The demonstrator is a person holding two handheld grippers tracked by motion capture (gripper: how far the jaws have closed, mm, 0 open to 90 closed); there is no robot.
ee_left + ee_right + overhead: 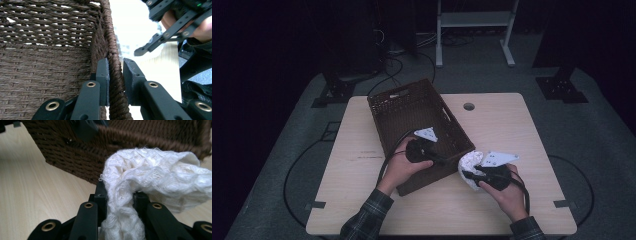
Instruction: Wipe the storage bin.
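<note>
A dark brown woven basket [404,107] stands tilted on the middle of the wooden table. My left gripper [443,161] is shut on the basket's rim [115,72], one jaw inside the wall and one outside. My right gripper [468,174] is shut on a white knitted cloth [140,172], bunched between its jaws and held just outside the basket's near right corner. In the high view the white cloth [470,163] hangs beside the basket wall. In the left gripper view, the right gripper [172,27] with the cloth [132,27] sits close beyond the rim.
The light wooden table [512,125] has open surface left and right of the basket, with a round cable hole [469,106] at the back. Cables trail from both grippers. A metal stand [474,30] and dark equipment stand on the floor behind.
</note>
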